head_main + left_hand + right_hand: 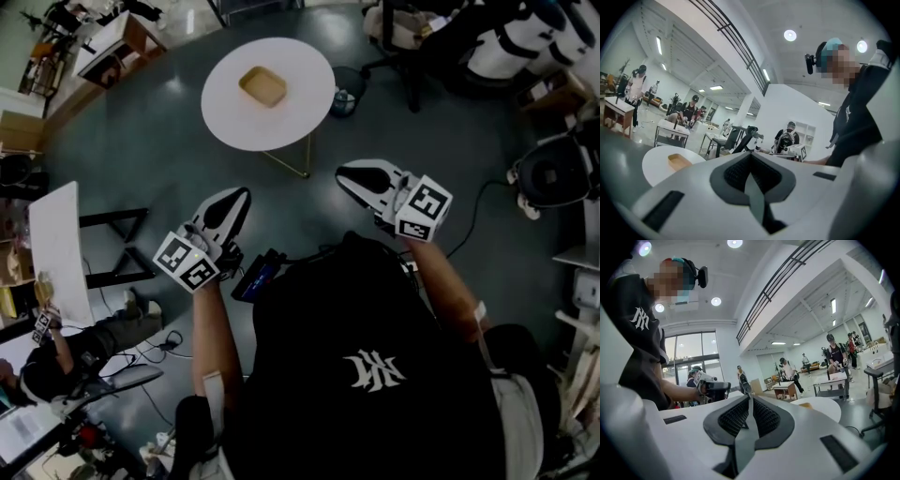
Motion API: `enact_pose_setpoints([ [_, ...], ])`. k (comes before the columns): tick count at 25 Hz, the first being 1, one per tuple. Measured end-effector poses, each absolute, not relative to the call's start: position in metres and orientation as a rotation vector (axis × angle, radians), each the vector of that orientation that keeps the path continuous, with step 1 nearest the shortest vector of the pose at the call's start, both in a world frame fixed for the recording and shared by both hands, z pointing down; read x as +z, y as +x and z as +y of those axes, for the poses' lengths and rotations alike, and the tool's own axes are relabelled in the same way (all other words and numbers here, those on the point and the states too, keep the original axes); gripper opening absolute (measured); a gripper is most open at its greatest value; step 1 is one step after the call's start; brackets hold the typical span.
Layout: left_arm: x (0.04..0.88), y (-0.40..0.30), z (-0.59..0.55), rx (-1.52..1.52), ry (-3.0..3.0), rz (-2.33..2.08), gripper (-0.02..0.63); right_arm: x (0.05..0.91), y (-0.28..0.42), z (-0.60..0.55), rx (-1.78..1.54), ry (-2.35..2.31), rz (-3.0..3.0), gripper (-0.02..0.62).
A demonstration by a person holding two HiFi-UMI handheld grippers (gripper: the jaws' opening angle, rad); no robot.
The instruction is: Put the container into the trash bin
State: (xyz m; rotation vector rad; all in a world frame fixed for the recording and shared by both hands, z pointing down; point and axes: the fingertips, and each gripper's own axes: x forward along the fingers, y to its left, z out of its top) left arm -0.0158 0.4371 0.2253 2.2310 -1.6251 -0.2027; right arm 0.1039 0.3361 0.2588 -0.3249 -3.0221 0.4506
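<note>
Two closed grippers [240, 195] [344, 174] level, short of table [223, 120]

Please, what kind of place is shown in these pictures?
Probably a large open workshop or lab hall. Other people work at small tables, a balcony railing runs under the high ceiling, and a round white table stands on the grey floor.

Container [262, 86] lies on the round bench [234, 122], about mid-top. Trash bin [345, 94] stands on the floor [141, 141] just beside the bench's right edge. Left gripper [241, 194] and right gripper [345, 174] are side by side on the near side of the bench, apart from it, above the floor. In the left gripper view the container lies left of the jaws.
</note>
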Motion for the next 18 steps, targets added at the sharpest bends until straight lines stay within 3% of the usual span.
enact_pose_setpoints([
  [13,0.234,-0.002,0.384,-0.061,2.087,-1.76,0.003,0.284,0.121,0.273,0.623,-0.446,-3.001,0.05],
  [18,0.247,-0.019,0.381,-0.038,2.05,-1.747,0.003,0.301,0.11,0.272,0.666,-0.44,-2.969,0.104],
])
